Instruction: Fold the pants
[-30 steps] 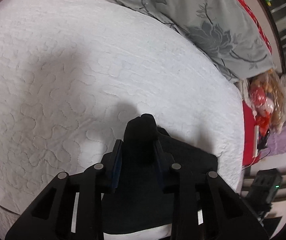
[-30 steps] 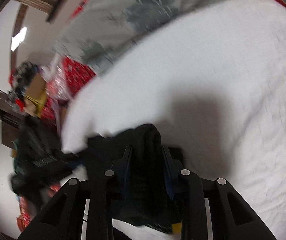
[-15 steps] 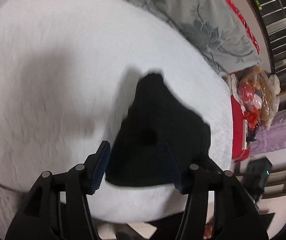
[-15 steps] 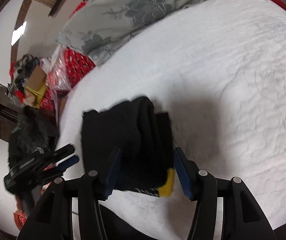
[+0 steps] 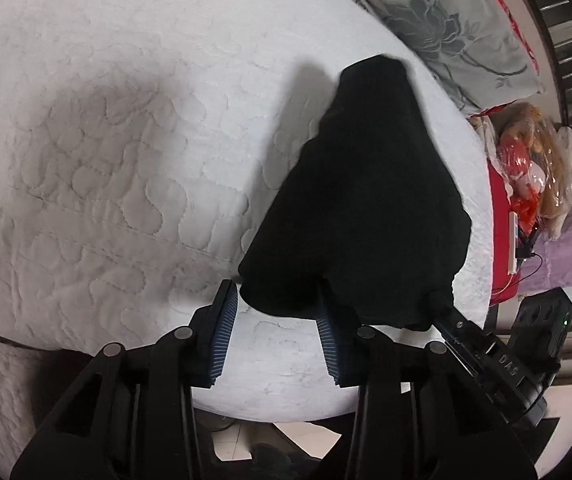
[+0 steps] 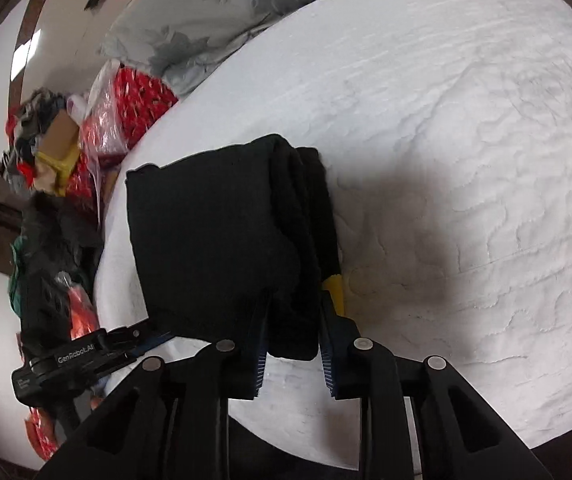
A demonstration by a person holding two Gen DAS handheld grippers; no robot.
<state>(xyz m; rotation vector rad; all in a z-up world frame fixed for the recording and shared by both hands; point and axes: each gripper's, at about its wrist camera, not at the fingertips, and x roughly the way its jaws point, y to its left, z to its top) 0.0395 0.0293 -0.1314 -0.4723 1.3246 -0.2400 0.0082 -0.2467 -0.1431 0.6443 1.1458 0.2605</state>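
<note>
The black pants (image 5: 366,200) lie folded into a thick bundle on the white quilted bed (image 5: 105,160). My left gripper (image 5: 277,304) stands at the bundle's near corner. Its jaws are closing, the corner sits between the blue pads (image 5: 223,332), and a gap still shows. In the right wrist view the pants (image 6: 213,232) show a rolled right edge with a yellow tag (image 6: 336,292). My right gripper (image 6: 294,312) is closing on that rolled edge, and the fabric fills the space between its pads. Each gripper also shows in the other's view: the right gripper (image 5: 486,360), the left gripper (image 6: 85,356).
A grey floral pillow (image 5: 446,40) lies along the far side of the bed. Bagged toys and red packets (image 5: 534,160) pile up beside the bed, with more red bags and clutter (image 6: 125,108) in the right wrist view. The bed's near edge runs just under both grippers.
A second ago both grippers held the pants pinched. They then opened wide and the bundle dropped flat on the bed. Now both have drawn back and the jaws have narrowed at its near edge.
</note>
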